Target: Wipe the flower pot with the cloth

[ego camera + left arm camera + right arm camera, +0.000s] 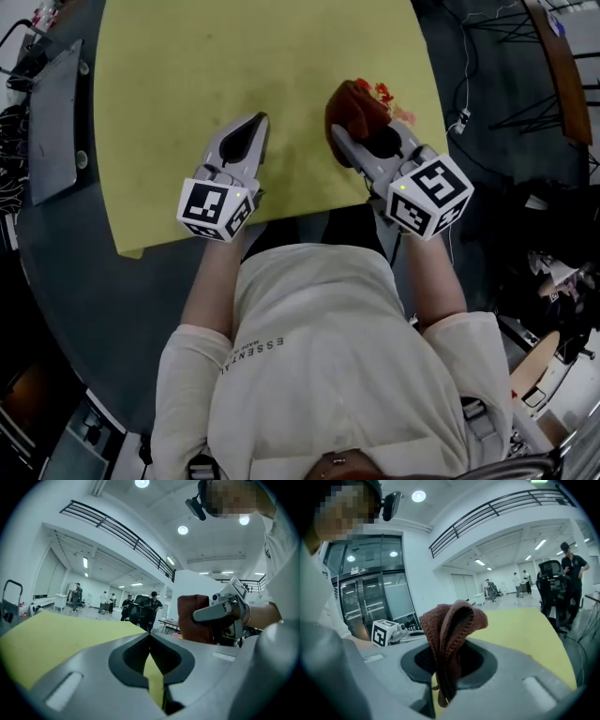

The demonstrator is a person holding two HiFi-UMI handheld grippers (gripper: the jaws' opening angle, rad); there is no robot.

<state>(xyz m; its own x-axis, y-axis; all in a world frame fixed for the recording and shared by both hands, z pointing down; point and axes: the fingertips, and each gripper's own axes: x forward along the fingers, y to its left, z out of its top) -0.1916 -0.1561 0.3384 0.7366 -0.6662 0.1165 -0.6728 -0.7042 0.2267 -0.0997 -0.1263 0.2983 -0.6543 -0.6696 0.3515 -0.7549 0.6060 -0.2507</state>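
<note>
In the head view my right gripper [339, 129] is shut on a brown knitted cloth [351, 105], held bunched up over the yellow sheet [187, 75]. In the right gripper view the cloth [451, 625] stands folded between the closed jaws of that gripper [443, 686]. A few red flowers [383, 92] peek out just beyond the cloth; the pot itself is hidden. My left gripper [259, 120] hovers beside it to the left, shut with nothing in it. The left gripper view shows its jaws [150, 637] closed, with the cloth [192, 618] off to the right.
The yellow sheet covers a dark round table [84, 281]. A grey metal plate [52, 122] lies at the table's left edge. Cables [464, 103] run over the floor at right. People and an office chair [551, 592] stand far off in the hall.
</note>
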